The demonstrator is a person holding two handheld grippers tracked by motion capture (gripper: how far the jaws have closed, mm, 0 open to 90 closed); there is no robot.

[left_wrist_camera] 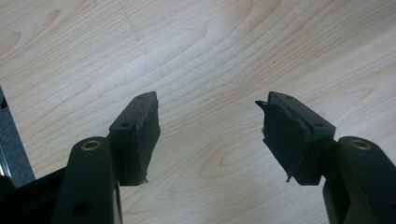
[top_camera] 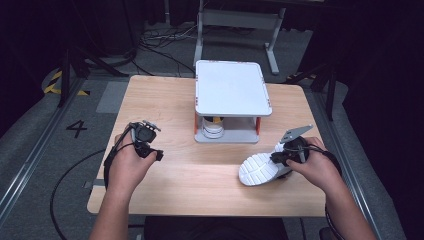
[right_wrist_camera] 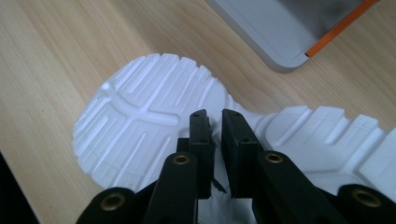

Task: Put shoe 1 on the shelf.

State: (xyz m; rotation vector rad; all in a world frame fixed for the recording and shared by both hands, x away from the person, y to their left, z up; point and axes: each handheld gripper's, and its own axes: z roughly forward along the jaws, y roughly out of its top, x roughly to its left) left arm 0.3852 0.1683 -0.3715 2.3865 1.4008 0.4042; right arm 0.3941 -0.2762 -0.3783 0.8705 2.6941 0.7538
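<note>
Toward the table's (top_camera: 165, 102) right front: one white shoe (top_camera: 259, 168), lying on its side, tread facing up and left, well clear of the single grey two-tier stand (top_camera: 233, 89) behind. Being gripped now, by the look of it: right gripper (right_wrist_camera: 215, 125) pressing against the sole's edge, jaws nearly together, pinching what seems a thin part of the shoe. Next, likely lifting and carrying toward the stand, calling for a firm hold. Left gripper (left_wrist_camera: 211, 135) idling over bare wood, jaws gaping, holding nothing. Two grippers, one shoe.
</note>
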